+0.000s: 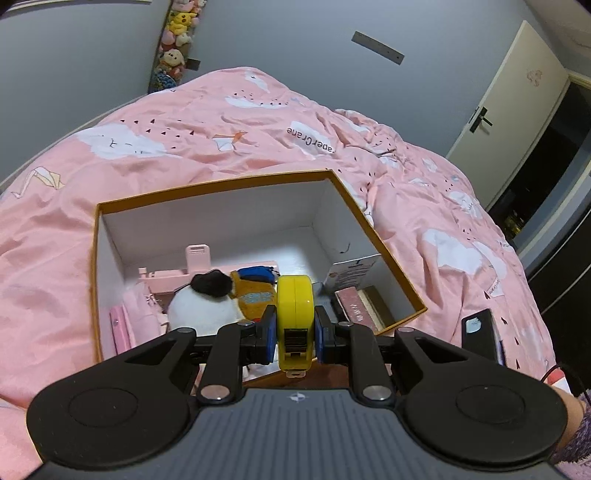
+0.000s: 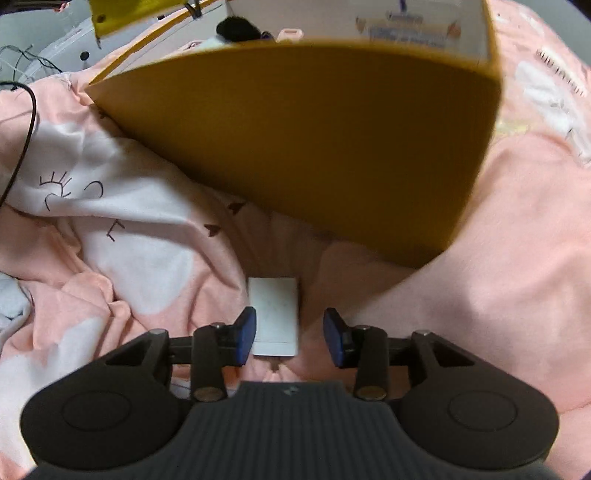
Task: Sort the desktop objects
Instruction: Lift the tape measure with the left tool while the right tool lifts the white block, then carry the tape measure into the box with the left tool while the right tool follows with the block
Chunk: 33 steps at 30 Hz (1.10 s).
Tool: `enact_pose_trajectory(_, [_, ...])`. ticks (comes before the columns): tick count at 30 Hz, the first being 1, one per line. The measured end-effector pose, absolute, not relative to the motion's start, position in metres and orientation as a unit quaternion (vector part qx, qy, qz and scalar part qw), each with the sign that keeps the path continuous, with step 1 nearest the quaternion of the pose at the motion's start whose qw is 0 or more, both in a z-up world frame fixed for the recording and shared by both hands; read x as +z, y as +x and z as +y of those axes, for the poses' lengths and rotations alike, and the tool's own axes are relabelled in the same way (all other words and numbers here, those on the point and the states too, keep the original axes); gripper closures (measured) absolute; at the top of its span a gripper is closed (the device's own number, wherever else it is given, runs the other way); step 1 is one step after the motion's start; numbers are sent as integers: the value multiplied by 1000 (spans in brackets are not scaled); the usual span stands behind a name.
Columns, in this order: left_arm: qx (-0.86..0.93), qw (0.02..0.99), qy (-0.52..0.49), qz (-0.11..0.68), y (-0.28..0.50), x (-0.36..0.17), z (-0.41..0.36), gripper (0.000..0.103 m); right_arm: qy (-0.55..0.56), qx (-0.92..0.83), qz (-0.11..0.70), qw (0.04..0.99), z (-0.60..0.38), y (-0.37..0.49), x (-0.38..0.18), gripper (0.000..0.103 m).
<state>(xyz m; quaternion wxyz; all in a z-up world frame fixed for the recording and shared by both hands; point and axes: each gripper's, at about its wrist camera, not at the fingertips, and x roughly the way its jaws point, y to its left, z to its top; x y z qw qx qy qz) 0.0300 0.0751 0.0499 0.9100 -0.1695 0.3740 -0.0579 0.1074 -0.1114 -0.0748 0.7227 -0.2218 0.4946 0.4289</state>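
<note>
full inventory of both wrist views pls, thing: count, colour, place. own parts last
box: 1, mustard outside, white inside, open on the bed
tape measure: 1, yellow, clamped in the left gripper near the box's front edge
plush toy: 1, white with black ear, inside the box
pouch: 1, orange and blue, in the box behind the plush
pink items: several, in the box at left and back
books: a few, in the box's right corner
white card: 1, on the quilt between the right gripper's pads, untouched
quilt: 1, pink with white clouds
plush pile: several, in the far wall corner
door: 1, white, right
left gripper: shut on the tape measure
right gripper: open
</note>
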Motion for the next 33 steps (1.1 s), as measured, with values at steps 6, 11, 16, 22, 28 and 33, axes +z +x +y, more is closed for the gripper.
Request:
enact_pose_trajectory(6, [-56, 912, -172, 369, 28, 50, 79, 81, -209, 426, 508, 719, -106, 110, -91, 61])
enact_pose_trajectory(11, [-50, 912, -164, 372, 25, 50, 78, 81, -213, 420, 516, 716, -104, 110, -101, 67])
enact_pose_trajectory(16, [-44, 913, -159, 374, 23, 53, 78, 81, -195, 413, 510, 729, -118, 110, -91, 67])
enact_pose_trajectory(22, [-45, 915, -149, 373, 28, 58, 79, 81, -145, 443, 482, 742, -144, 106, -35, 68])
enact_pose_trajectory(28, [-47, 918, -146, 365, 41, 62, 88, 81, -117, 497, 434, 743, -146, 108, 46, 68])
enact_pose_trajectory(33, [-39, 922, -144, 358, 64, 65, 103, 81, -151, 509, 363, 765, -120, 125, 102, 68])
